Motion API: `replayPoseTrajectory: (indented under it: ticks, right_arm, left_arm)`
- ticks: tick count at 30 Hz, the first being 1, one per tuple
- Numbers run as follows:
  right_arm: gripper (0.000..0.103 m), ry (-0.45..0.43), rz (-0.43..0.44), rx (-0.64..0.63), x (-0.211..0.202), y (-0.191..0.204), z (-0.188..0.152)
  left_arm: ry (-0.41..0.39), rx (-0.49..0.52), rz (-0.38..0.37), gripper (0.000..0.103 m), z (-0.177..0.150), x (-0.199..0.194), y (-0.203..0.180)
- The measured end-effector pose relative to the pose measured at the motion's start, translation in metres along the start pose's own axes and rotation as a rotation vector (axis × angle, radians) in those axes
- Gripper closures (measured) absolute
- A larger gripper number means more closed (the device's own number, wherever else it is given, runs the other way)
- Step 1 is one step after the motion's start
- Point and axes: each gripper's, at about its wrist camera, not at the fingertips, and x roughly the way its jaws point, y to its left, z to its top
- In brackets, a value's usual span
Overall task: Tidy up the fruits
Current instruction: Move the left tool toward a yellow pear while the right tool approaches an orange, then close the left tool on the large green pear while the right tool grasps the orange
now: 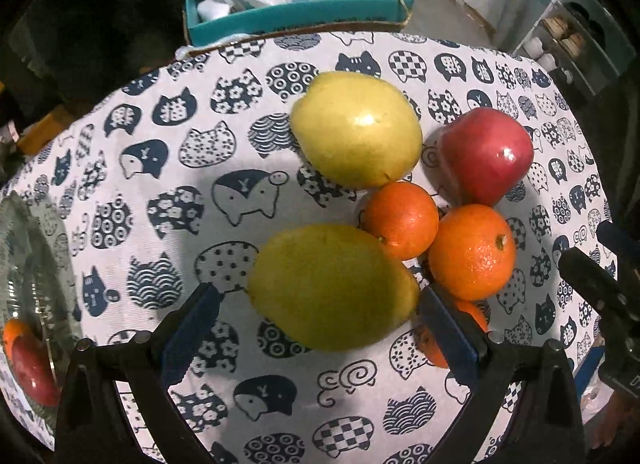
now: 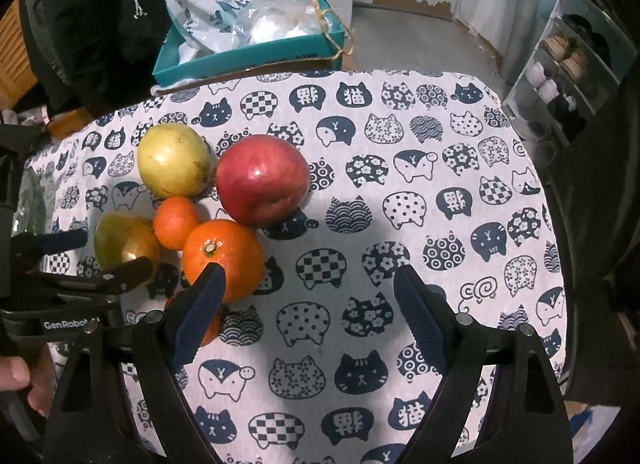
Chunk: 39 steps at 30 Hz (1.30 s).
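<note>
On the cat-print cloth [image 1: 160, 192] lie two yellow-green fruits, a red apple [image 1: 486, 154] and three oranges in a cluster. My left gripper [image 1: 320, 290] is open, its fingers either side of the nearer yellow-green fruit [image 1: 332, 288]; the right pad [image 1: 448, 328] hides part of one orange [image 1: 474, 314]. The farther yellow-green fruit [image 1: 356, 130] lies behind two oranges [image 1: 400, 220] [image 1: 472, 252]. My right gripper [image 2: 310, 276] stands open over bare cloth, right of the big orange [image 2: 224, 256] and below the apple [image 2: 262, 180]. In that view the left gripper [image 2: 96, 254] flanks its fruit [image 2: 124, 242].
A glass bowl [image 1: 36, 264] at the table's left edge holds a red apple [image 1: 34, 374] and an orange [image 1: 14, 334]. Beyond the far edge stands a teal box [image 2: 248, 58] of plastic bags. A shoe rack [image 2: 560, 76] is at the right. A hand [image 2: 16, 378] shows lower left.
</note>
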Motion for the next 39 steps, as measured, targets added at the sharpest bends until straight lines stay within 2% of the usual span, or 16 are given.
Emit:
replayPoseTrajectory:
  ticks: [4,5,7,8,11,15,24,32,34,38,39]
  right_arm:
    - [0.018,0.01,0.001,0.005,0.006,0.0,0.001]
    - [0.018,0.013,0.0,0.007,0.008,0.0,0.001]
    - [0.018,0.018,0.004,0.01,0.011,0.0,0.0]
    - [0.018,0.023,0.011,0.013,0.012,0.001,0.0]
    - [0.018,0.033,0.039,0.021,0.016,0.003,0.001]
    - [0.018,0.046,0.069,0.015,0.022,0.01,0.003]
    - [0.018,0.107,0.091,-0.031,0.047,0.036,0.007]
    - [0.018,0.161,0.067,-0.077,0.074,0.058,0.011]
    - [0.02,0.178,0.06,-0.085,0.081,0.059,0.01]
    - [0.032,0.195,0.081,-0.065,0.09,0.058,0.009]
    - [0.038,0.191,0.079,-0.075,0.09,0.059,0.009]
  left_arm:
    - [0.009,0.004,0.007,0.002,0.0,0.007,-0.003]
    - [0.012,0.001,-0.005,0.004,0.0,0.01,-0.003]
    - [0.019,-0.011,-0.038,0.014,0.0,0.014,-0.003]
    - [0.023,-0.02,-0.068,0.015,0.0,0.015,-0.001]
    - [0.015,-0.018,-0.076,0.016,-0.001,0.014,0.0]
    - [0.003,-0.011,-0.038,0.016,-0.005,0.009,0.007]
    - [-0.033,-0.058,-0.013,0.016,-0.009,-0.008,0.043]
    - [-0.043,-0.083,-0.002,0.016,-0.017,-0.014,0.065]
    - [-0.045,-0.087,0.001,0.016,-0.016,-0.013,0.064]
    - [-0.054,-0.094,-0.002,0.016,-0.019,-0.018,0.072]
    - [-0.056,-0.094,-0.003,0.016,-0.019,-0.018,0.072]
